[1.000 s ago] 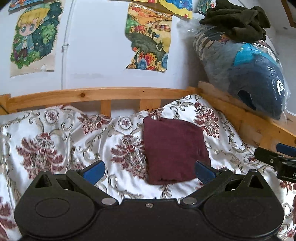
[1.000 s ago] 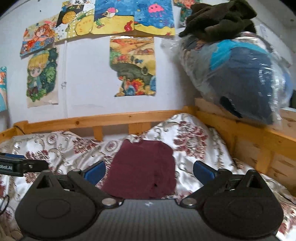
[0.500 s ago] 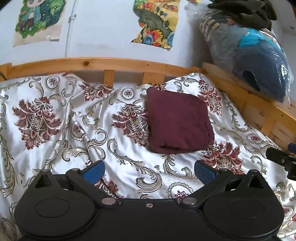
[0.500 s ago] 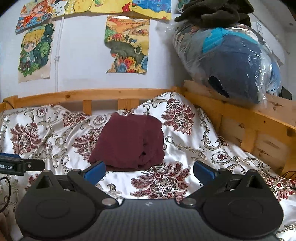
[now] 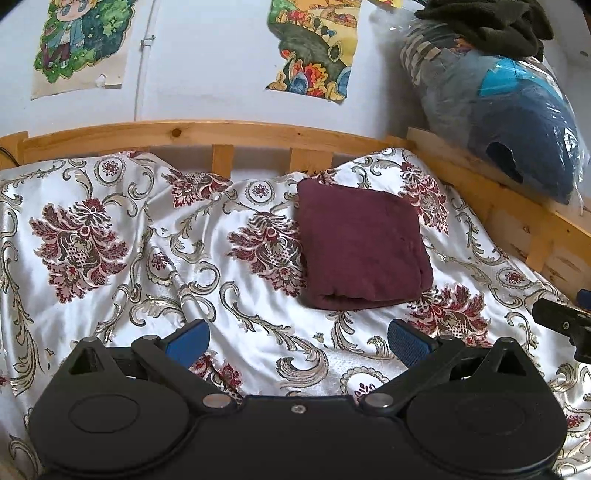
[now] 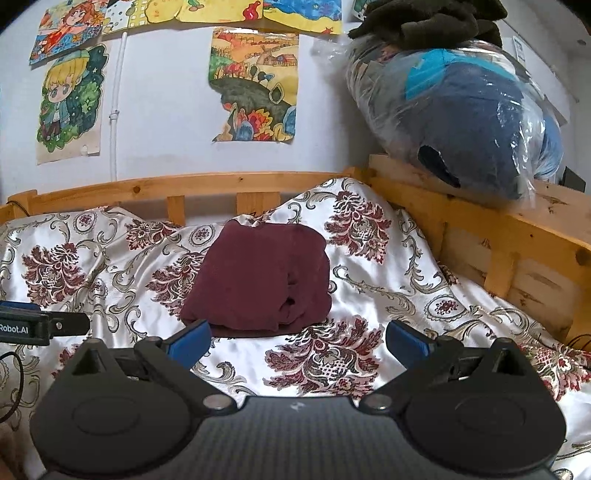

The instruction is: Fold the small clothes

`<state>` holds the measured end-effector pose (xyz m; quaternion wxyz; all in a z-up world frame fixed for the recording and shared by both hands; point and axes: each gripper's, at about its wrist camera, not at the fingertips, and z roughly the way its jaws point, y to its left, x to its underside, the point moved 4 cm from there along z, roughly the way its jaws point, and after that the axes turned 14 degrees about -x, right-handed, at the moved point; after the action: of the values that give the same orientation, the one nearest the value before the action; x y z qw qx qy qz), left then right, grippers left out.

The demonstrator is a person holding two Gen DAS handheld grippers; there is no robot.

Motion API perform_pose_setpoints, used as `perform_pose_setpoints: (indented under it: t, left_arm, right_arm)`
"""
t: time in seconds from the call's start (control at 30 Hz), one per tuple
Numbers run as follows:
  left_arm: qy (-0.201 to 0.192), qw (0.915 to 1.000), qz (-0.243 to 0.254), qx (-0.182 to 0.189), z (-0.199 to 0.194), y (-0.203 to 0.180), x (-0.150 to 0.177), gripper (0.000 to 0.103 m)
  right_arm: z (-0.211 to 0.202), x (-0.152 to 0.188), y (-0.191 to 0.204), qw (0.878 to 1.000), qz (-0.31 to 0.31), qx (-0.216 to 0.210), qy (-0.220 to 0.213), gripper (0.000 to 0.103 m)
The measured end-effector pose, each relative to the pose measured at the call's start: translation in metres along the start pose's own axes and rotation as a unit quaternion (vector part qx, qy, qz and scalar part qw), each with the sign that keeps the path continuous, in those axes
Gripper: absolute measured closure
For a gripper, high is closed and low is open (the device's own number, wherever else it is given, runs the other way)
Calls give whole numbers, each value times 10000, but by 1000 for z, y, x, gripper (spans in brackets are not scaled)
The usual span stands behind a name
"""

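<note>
A dark maroon garment (image 5: 360, 243) lies folded into a thick square on the floral bedspread (image 5: 122, 258), near the far right corner of the bed. It also shows in the right wrist view (image 6: 260, 280). My left gripper (image 5: 298, 341) is open and empty, held back from the garment's near edge. My right gripper (image 6: 298, 338) is open and empty, its left finger just in front of the garment's near left corner. Each gripper's tip shows at the edge of the other's view.
A wooden bed rail (image 5: 207, 134) runs along the back and right side (image 6: 491, 236). A plastic-wrapped blue bundle (image 6: 469, 110) with dark clothing (image 6: 424, 18) on top sits on the right rail. Drawings hang on the wall (image 6: 166, 110).
Both grippers have drawn back from the folded garment and tilted, so more bedspread shows in front of it. The garment has stayed in place.
</note>
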<state>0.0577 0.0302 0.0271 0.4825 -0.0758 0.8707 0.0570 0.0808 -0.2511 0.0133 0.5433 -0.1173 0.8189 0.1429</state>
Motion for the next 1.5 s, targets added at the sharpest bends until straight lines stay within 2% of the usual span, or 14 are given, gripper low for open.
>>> perform_pose_setpoints:
  t: [1.5]
  left_arm:
    - [63,10000,-11,-19,2,1,2,1]
  right_arm:
    - [0,3,-3,9999,124,38,28,0]
